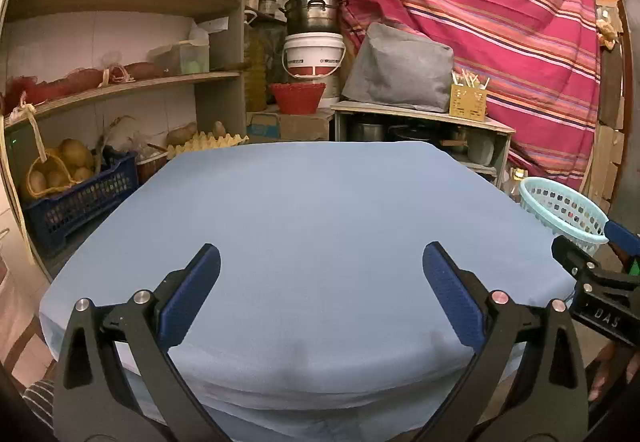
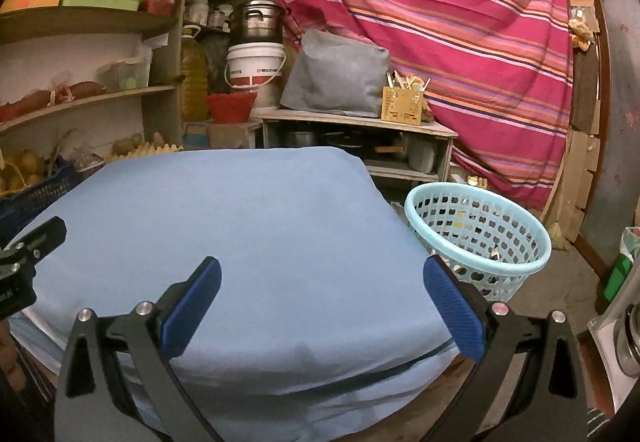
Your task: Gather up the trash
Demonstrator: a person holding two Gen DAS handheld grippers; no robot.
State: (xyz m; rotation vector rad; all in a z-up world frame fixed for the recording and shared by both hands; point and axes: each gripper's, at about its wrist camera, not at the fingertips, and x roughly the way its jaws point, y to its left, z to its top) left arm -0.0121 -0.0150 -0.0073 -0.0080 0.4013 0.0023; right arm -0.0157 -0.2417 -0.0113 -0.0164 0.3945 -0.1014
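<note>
A table covered in a light blue cloth (image 1: 304, 218) fills the middle of both views (image 2: 248, 218). No trash shows on it. A pale turquoise perforated basket (image 2: 480, 238) stands on the floor at the table's right; a few small items lie in its bottom. It also shows in the left wrist view (image 1: 564, 210). My left gripper (image 1: 320, 274) is open and empty above the table's near edge. My right gripper (image 2: 320, 282) is open and empty above the table's near right corner, beside the basket. Each gripper's body shows at the edge of the other's view.
Wooden shelves (image 1: 120, 82) with potatoes, a dark blue crate (image 1: 76, 202) and egg trays stand at the left. A low cabinet (image 2: 360, 130) with a grey cover, pots and a white bucket (image 1: 314, 54) stands behind the table. A striped red cloth (image 2: 440, 22) hangs at the back right.
</note>
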